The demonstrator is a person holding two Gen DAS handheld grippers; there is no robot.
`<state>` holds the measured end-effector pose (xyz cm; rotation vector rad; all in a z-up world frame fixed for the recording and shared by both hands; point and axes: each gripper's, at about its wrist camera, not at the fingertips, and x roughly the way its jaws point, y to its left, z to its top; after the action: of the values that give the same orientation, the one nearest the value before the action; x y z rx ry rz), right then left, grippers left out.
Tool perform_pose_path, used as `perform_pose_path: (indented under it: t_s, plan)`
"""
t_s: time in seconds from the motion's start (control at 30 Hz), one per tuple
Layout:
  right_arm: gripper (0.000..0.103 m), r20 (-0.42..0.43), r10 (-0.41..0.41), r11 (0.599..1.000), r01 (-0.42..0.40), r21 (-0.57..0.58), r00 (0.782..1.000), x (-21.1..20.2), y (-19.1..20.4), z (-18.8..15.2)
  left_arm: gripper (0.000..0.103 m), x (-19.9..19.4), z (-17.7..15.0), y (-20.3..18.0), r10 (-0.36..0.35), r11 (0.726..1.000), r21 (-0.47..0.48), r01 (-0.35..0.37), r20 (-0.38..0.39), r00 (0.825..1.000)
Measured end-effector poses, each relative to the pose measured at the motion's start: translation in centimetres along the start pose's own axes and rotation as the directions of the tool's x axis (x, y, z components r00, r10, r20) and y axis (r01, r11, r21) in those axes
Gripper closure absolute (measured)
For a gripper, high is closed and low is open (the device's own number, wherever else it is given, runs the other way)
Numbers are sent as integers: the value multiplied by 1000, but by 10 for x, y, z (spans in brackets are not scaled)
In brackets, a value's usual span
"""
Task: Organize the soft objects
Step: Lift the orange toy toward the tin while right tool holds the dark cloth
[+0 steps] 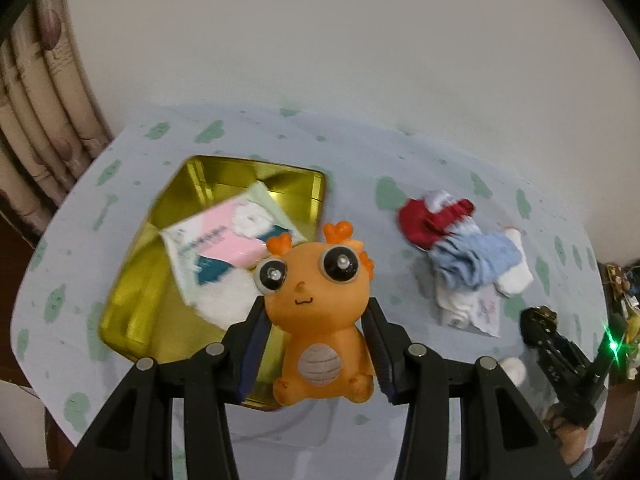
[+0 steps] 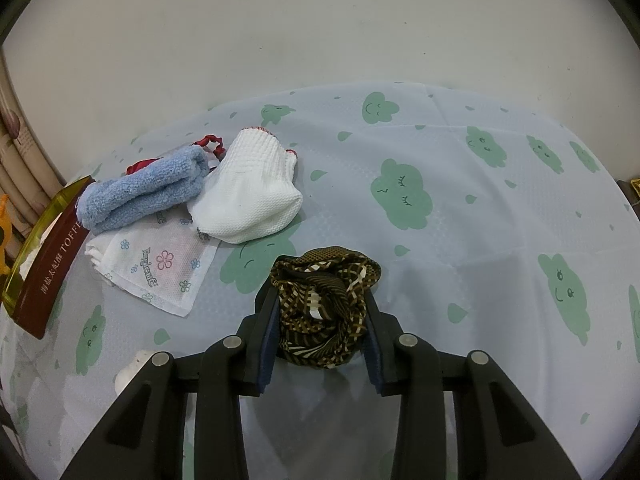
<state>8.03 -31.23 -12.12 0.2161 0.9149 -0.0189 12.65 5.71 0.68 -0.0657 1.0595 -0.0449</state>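
An orange squishy dragon toy (image 1: 320, 312) with big eyes sits between the pads of my left gripper (image 1: 316, 320), which is shut on it above the near edge of a gold tin (image 1: 136, 312). A pink tissue pack (image 1: 224, 248) and something white lie inside that tin. In the right wrist view my right gripper (image 2: 320, 304) is shut on a bunched brown patterned scarf (image 2: 324, 304) just over the tablecloth. The pile to its left holds a blue towel (image 2: 144, 192), a white knit sock (image 2: 248, 192), a red scrunchie (image 2: 210, 144) and a flowered wet-wipe packet (image 2: 160, 268).
The round table wears a pale blue cloth with green clouds (image 2: 440, 160). A wall stands behind it and a curtain (image 1: 36, 120) hangs at the left. The tin's dark red side (image 2: 52, 264) shows at the left of the right wrist view. A small white object (image 2: 132, 368) lies near the front edge.
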Motion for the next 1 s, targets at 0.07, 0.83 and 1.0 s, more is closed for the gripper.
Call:
perform_pose_path:
  t_s: [0.07,0.83,1.0]
  plan:
    - [68,0,0,1000,0,-1,1000,0,0,0,56,-3,2,12,17,1000,-7,-17,4,1000]
    - [66,-4,-6,1000,6,-11,1000,1,0,-1,56,4,5,106,158,985,-74,-159,-18,987]
    - [65,-7,-11,1000,11,-16,1000,1,1,-1,56,16,3,112,160,986,-50,-161,-36,987]
